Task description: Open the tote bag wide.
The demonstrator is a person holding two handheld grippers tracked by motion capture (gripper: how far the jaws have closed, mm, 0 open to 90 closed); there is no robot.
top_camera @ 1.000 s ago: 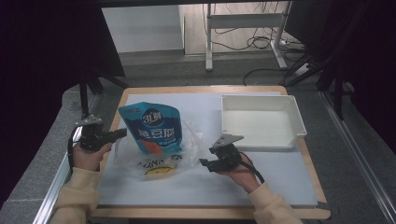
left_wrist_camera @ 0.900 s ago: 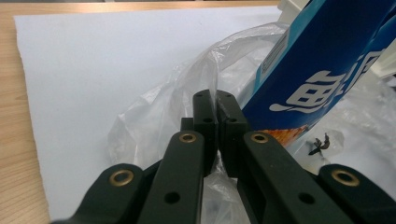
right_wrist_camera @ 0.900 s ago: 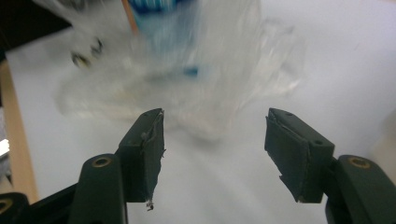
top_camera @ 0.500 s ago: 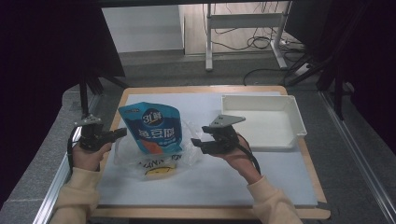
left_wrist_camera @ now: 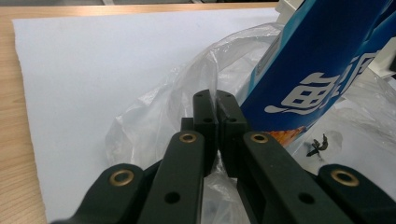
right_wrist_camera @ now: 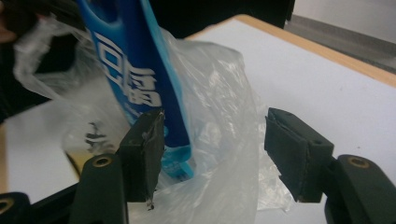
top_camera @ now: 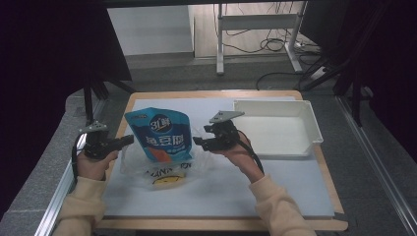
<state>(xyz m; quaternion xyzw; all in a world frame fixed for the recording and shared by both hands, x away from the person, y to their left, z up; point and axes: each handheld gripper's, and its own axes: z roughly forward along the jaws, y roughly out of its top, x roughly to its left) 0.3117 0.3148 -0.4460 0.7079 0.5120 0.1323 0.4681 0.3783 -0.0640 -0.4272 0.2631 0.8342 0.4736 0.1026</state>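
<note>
A blue snack pouch (top_camera: 160,135) stands upright inside a clear plastic bag (top_camera: 132,162) on the white mat. My left gripper (top_camera: 129,140) is at the bag's left side, shut on a fold of the plastic (left_wrist_camera: 159,116); its jaws (left_wrist_camera: 216,100) meet with the film pinched between them, and the pouch (left_wrist_camera: 322,60) rises just to the right. My right gripper (top_camera: 197,142) hovers at the pouch's right side. Its jaws (right_wrist_camera: 215,140) stand apart, with the pouch's edge (right_wrist_camera: 135,70) and loose plastic (right_wrist_camera: 224,93) between them, unpressed.
A white tray (top_camera: 314,130) sits at the right of the mat, close behind my right hand. A yellow-labelled item (top_camera: 164,179) lies in the bag in front of the pouch. The wooden table edge (top_camera: 221,223) runs along the front.
My right gripper has risen from the mat and moved away from me toward the pouch's right side. The left gripper and the pouch have stayed put.
</note>
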